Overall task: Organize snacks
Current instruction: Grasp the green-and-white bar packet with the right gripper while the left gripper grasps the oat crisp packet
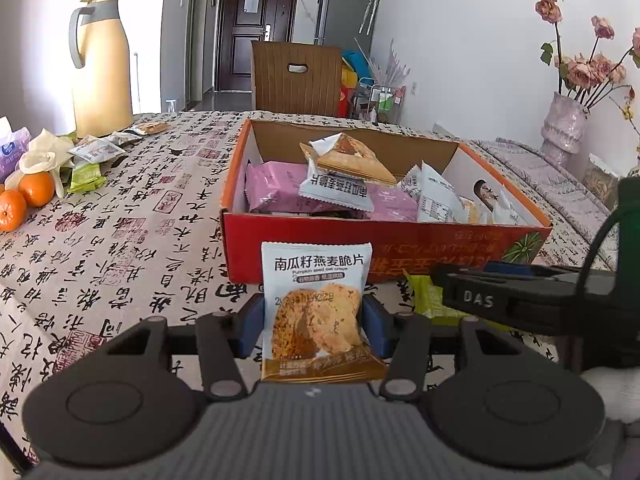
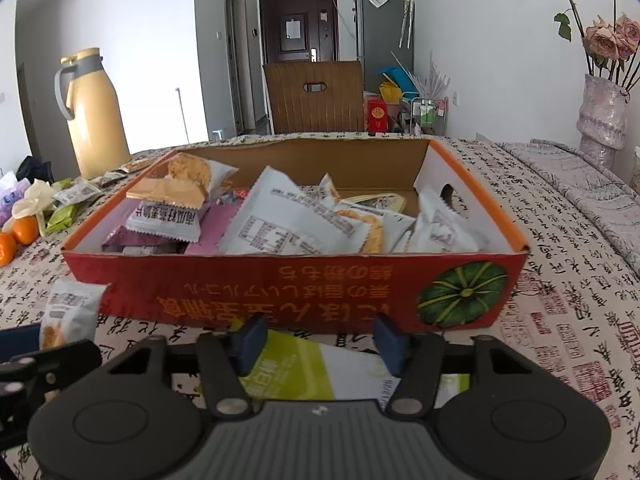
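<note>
A red cardboard box point(image 1: 384, 240) holds several snack packets; it also shows in the right wrist view point(image 2: 280, 284). My left gripper point(image 1: 314, 320) is shut on a white pumpkin-seed oat crisp packet point(image 1: 316, 308), held upright just before the box's near wall; this packet shows at the left of the right wrist view point(image 2: 68, 312). My right gripper point(image 2: 318, 344) has its jaws on both sides of a green-and-white snack packet point(image 2: 320, 372) lying on the tablecloth before the box. The packet also shows in the left wrist view point(image 1: 428, 300), under the right gripper's body point(image 1: 520, 300).
A yellow thermos jug point(image 1: 100, 68) stands at the far left. Loose snack packets point(image 1: 96, 152), tangerines point(image 1: 24, 196) and a tissue pack point(image 1: 12, 152) lie at the left. A vase of dried roses point(image 1: 564, 124) stands at the far right. A wooden chair point(image 1: 296, 78) is behind the table.
</note>
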{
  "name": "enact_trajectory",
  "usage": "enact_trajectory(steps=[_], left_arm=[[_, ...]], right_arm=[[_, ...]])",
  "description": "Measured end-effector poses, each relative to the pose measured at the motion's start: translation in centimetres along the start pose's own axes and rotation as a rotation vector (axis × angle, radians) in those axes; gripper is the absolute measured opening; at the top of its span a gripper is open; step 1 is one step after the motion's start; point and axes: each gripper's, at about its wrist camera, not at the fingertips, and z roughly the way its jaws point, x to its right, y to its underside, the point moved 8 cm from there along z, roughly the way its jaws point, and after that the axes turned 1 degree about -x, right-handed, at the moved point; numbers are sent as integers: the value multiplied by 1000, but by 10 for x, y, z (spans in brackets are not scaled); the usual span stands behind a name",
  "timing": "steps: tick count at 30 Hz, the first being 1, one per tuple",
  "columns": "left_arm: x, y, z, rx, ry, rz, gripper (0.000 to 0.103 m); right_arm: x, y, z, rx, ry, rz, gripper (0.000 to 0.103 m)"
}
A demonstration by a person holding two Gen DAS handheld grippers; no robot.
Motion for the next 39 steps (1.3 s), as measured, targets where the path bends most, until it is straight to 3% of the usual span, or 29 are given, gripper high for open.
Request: enact_trajectory(steps=[7, 18, 20, 25, 31, 39], left_arm=[[-7, 4, -1, -5, 8, -24, 53], [2, 8, -20, 20, 21, -17, 53], [5, 10, -24, 25, 24, -13, 53], [8, 11, -33, 36, 26, -4, 53], [12, 13, -36, 35, 28, 9, 53], [13, 16, -34, 26, 31, 14, 53]], right_arm=[[-10, 9, -10, -13, -42, -53, 41], [-8, 39, -52, -12, -87, -129, 40], [-2, 41, -60, -4, -89, -115, 42], [18, 43, -80, 30, -89, -90, 64], [29, 59, -86, 14, -105, -96, 80], [24, 58, -66, -6, -98, -125, 80]])
